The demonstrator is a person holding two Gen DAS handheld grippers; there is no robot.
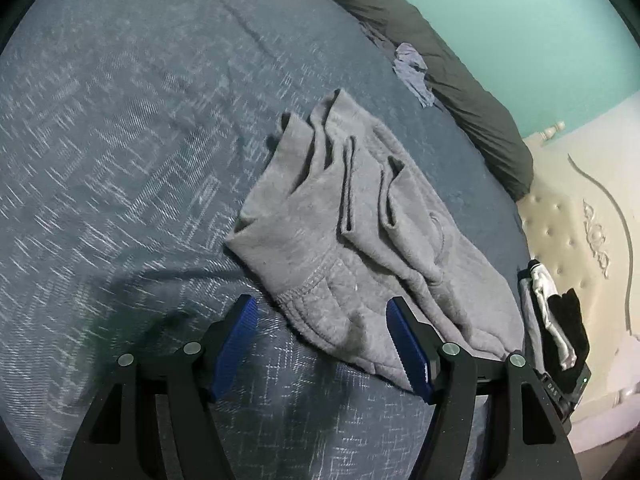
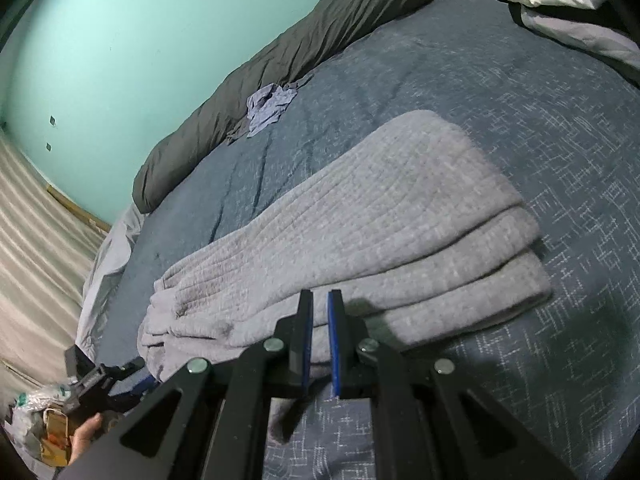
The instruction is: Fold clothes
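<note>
- One bed with a blue patterned cover fills both views, below a teal wall.
- Dark rolled duvet lines its far edge.
- Grey folded garment lies mid-bed.
- Left gripper gapes wide, empty, at the garment's hem.
- Right gripper is nearly closed, holding nothing.
</note>
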